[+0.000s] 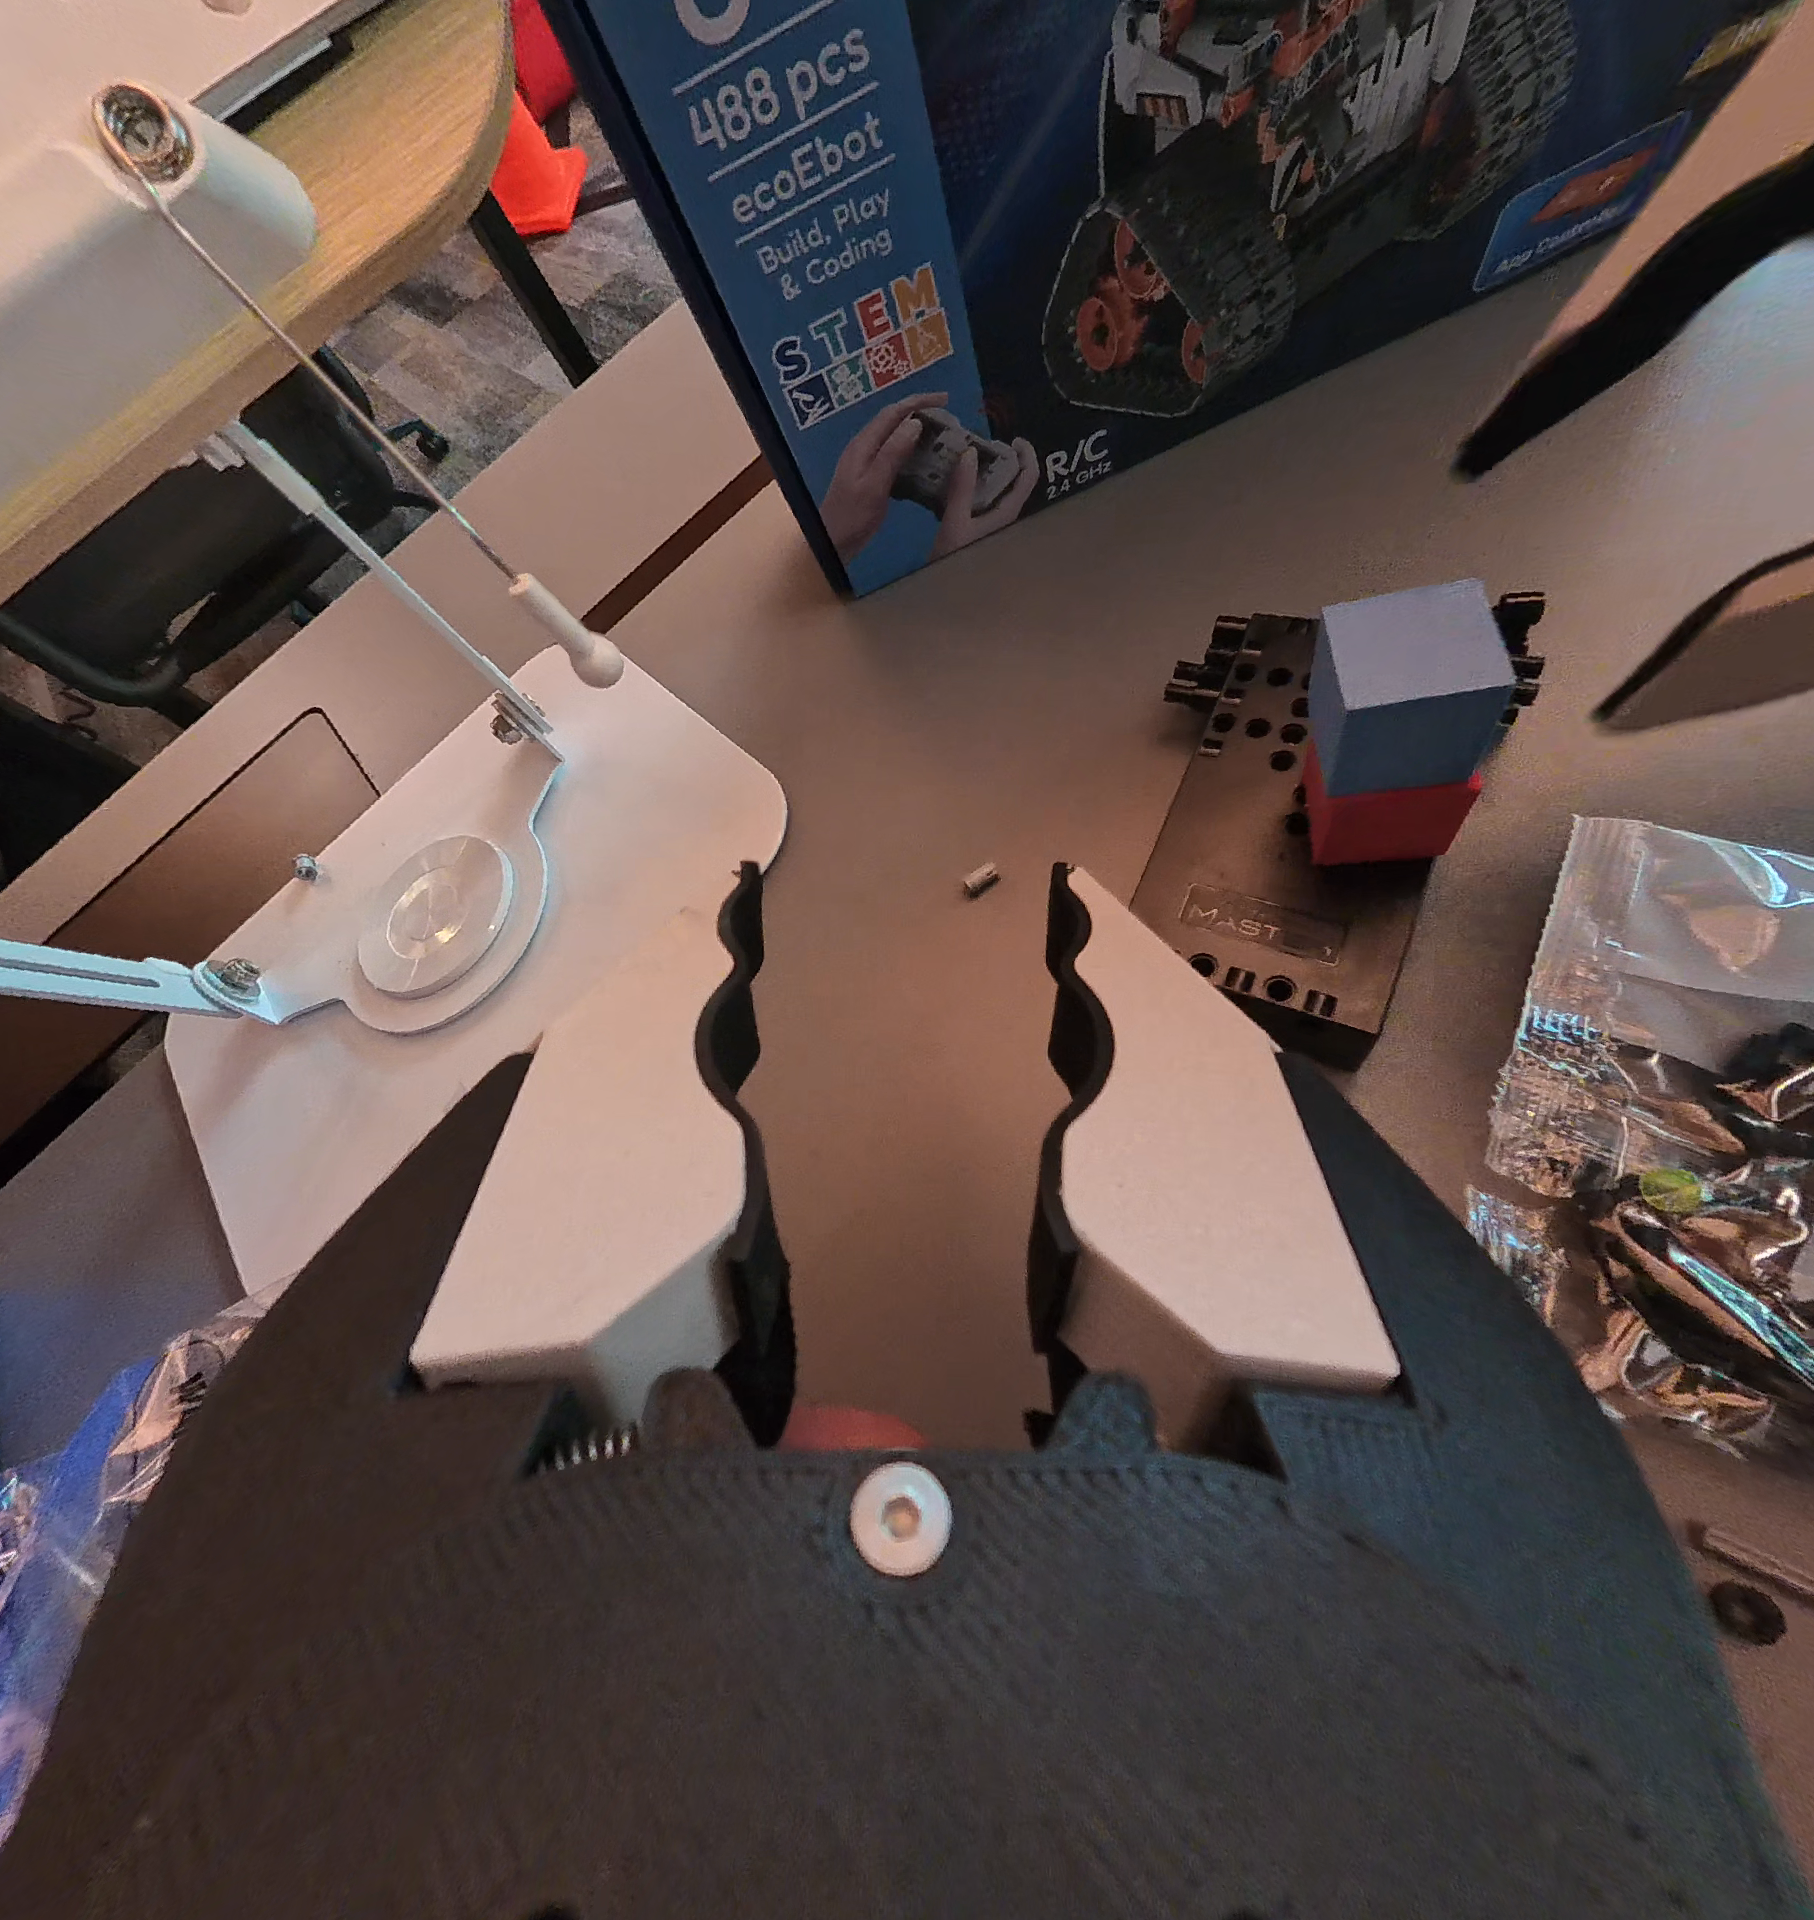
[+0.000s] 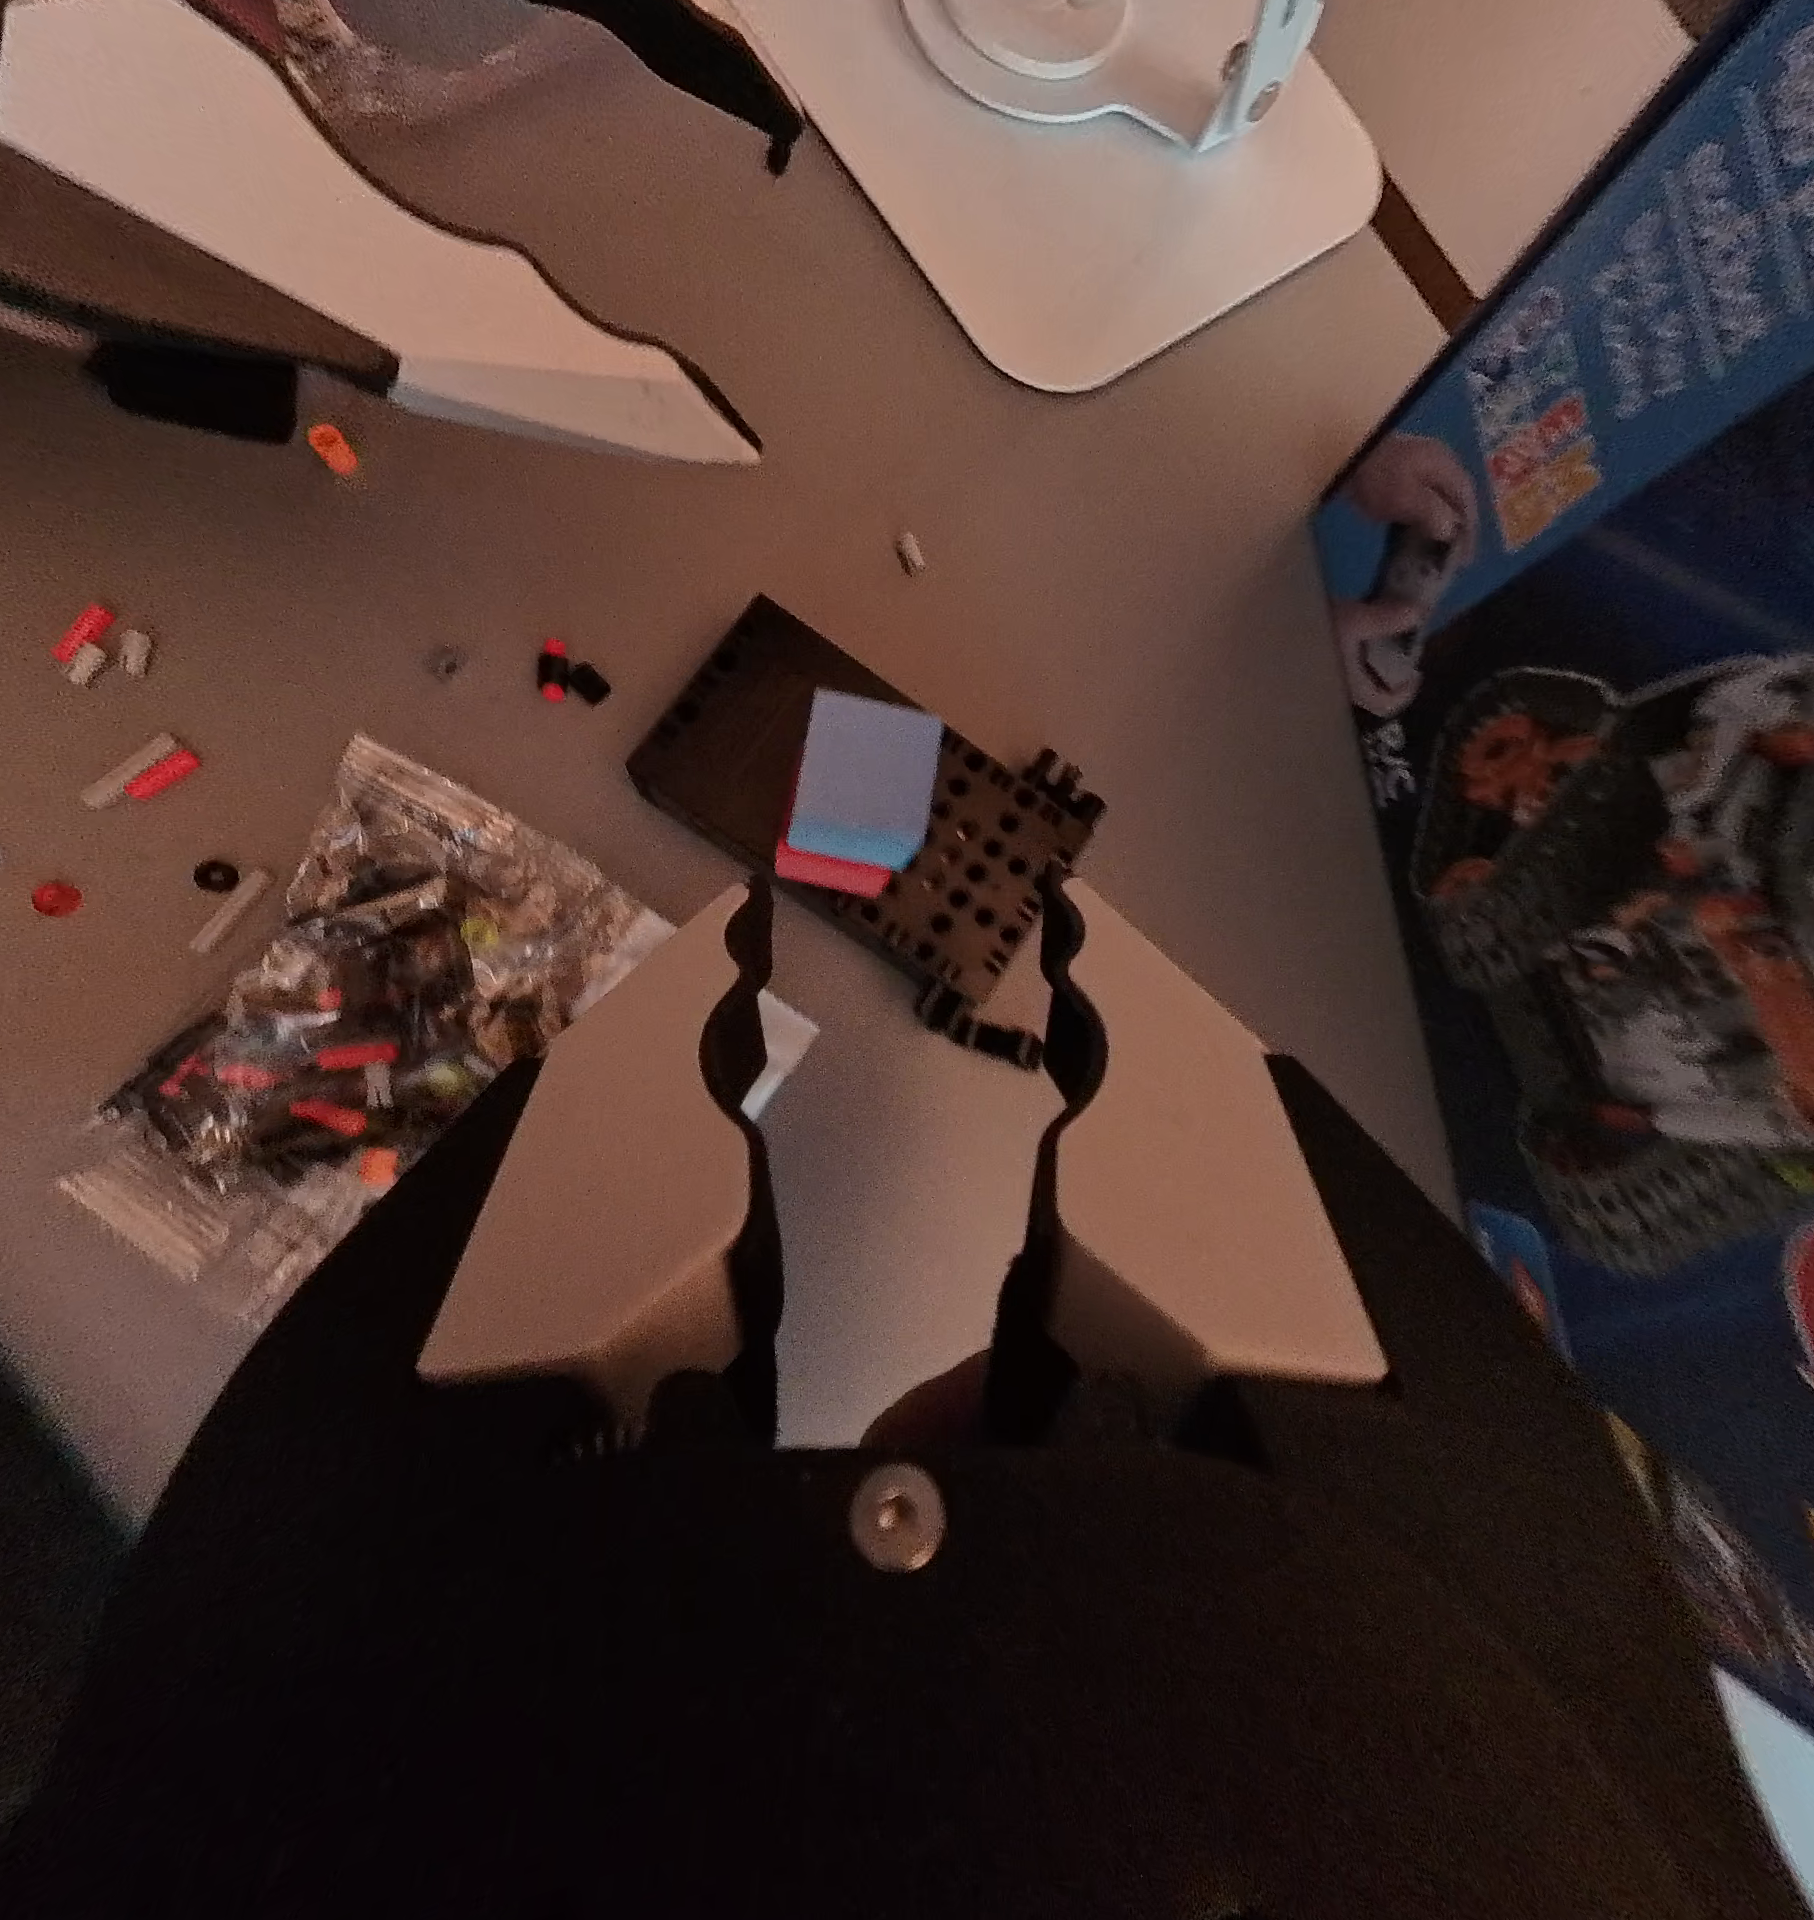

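Grey tabletop (image 1: 986,727) fills both views, cluttered with building-kit parts under warm, dim light. Near the left gripper (image 1: 901,878), whose jaws stand spread with nothing between them, a tiny pale peg (image 1: 979,885) lies on the table just past the fingertips, between them. Beyond the left-hand finger sits the white base plate of a lamp (image 1: 467,935), with a round metal disc and thin arms rising from it. Beyond the right-hand finger lies a black perforated block (image 1: 1287,914); a red cube (image 1: 1386,821) sits on it and a blue cube (image 1: 1412,696) is stacked on the red one. Farther ahead stands a big blue toy box (image 1: 986,260). To the right of the jaws lies a clear bag of small parts (image 1: 1692,1122).

The right gripper (image 2: 908,888) is also released and empty, hovering above the table. Just ahead of its fingertips is the same black block (image 2: 976,883) with the blue cube (image 2: 867,774) over the red cube (image 2: 830,871). Left of these jaws lie the parts bag (image 2: 363,997) and loose red, grey and black pieces (image 2: 134,769). The toy box (image 2: 1630,727) runs along the right, and the lamp base (image 2: 1121,229) lies far ahead.
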Tool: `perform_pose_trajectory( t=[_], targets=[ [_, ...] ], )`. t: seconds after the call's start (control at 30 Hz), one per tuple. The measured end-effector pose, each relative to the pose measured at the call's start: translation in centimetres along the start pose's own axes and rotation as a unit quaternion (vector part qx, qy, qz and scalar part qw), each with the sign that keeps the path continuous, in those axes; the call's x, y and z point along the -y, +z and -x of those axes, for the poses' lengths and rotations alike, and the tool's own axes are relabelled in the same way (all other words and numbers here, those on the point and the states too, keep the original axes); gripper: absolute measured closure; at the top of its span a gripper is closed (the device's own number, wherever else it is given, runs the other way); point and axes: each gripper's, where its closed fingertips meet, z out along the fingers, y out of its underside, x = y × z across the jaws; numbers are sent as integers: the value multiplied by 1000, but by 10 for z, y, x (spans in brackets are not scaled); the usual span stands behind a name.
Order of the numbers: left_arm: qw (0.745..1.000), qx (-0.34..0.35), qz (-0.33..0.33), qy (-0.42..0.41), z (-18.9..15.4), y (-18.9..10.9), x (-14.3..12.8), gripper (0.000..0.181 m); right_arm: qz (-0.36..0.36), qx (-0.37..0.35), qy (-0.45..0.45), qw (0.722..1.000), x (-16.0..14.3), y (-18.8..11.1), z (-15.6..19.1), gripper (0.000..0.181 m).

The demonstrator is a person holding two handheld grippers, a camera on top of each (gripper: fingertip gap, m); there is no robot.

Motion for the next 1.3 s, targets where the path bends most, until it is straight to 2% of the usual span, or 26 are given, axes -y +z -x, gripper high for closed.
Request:
perform_pose_trajectory(
  t=[0.17,0.3,0.37,0.53,0.73,0.83,0.9,0.93,1.03,1.13,1.3],
  targets=[
    [1000,-1,1,-2,-1,1,0,128,15,-64,2,998,-35,-53,-20,131],
    [1000,-3,1,4,-4,0,1,128,63,-123,38,990,-102,-100,-47,132],
    [1000,-4,-1,4,-6,0,3,128,81,-131,68,986,-137,-116,-57,132],
    [1000,-8,4,11,-11,3,1,127,116,-96,95,984,-196,-121,-51,132],
    [1000,-7,5,7,-9,3,-1,127,151,-78,79,982,-221,-110,-43,138],
    [1000,-7,5,6,-9,3,-1,127,140,-75,78,984,-220,-101,-45,139],
    [1000,-7,6,8,-10,4,-1,127,130,-75,78,986,-219,-97,-46,153],
    [1000,-7,7,9,-10,4,-1,127,125,-69,85,986,-217,-96,-45,153],
    [1000,-7,6,7,-9,4,-2,127,92,-68,88,990,-198,-99,-45,153],
    [1000,-6,7,5,-9,5,-2,127,42,-57,67,995,-157,-101,-37,154],
    [1000,-6,10,6,-9,6,-3,128,-47,-32,28,998,-66,-96,-20,153]
  ],
)
